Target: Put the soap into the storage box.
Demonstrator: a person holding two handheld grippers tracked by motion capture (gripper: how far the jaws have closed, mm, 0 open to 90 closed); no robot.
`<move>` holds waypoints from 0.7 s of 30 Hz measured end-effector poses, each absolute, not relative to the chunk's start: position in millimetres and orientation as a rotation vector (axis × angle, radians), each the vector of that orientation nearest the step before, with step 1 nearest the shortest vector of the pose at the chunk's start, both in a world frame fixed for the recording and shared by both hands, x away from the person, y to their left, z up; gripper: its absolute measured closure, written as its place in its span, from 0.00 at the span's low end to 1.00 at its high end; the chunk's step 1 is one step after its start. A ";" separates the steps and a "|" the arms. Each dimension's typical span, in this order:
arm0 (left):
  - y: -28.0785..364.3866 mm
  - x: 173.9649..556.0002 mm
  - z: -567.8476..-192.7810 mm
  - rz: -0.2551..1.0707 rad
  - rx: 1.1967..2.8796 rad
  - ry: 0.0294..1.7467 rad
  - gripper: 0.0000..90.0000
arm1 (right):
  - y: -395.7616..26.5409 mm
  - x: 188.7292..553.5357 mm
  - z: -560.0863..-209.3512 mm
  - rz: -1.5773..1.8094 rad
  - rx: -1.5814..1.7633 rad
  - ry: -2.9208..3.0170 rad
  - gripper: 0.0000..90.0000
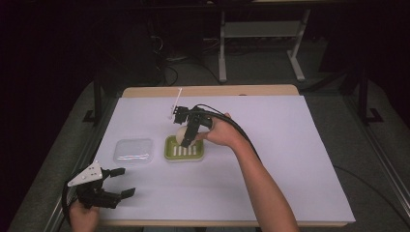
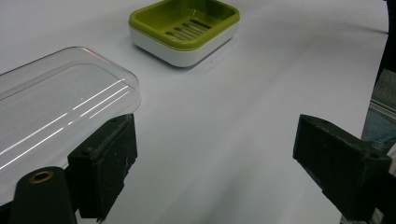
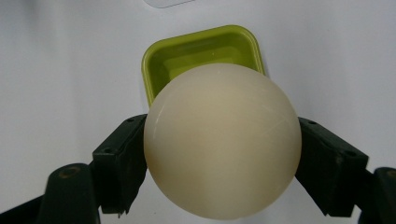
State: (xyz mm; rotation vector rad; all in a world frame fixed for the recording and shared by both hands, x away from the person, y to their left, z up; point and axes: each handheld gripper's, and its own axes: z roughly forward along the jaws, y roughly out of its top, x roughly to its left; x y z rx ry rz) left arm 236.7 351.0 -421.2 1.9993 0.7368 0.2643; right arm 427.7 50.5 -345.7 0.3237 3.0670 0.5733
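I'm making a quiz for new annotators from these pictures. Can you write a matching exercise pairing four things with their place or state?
Things:
1. soap
2. dish
3. lid
4. left gripper

Places or states:
A. open, holding nothing, at the near left edge
B. clear, lying flat on the table left of the green thing
C. pale and round, clamped in the right gripper
D. green with slots, on the table under the held thing

Pairs: 1-C, 2-D, 3-B, 4-A
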 end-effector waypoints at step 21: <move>351.2 236.8 -421.7 0.260 1.997 0.738 0.14 | 61.4 431.2 -358.9 0.561 0.311 3.086 0.25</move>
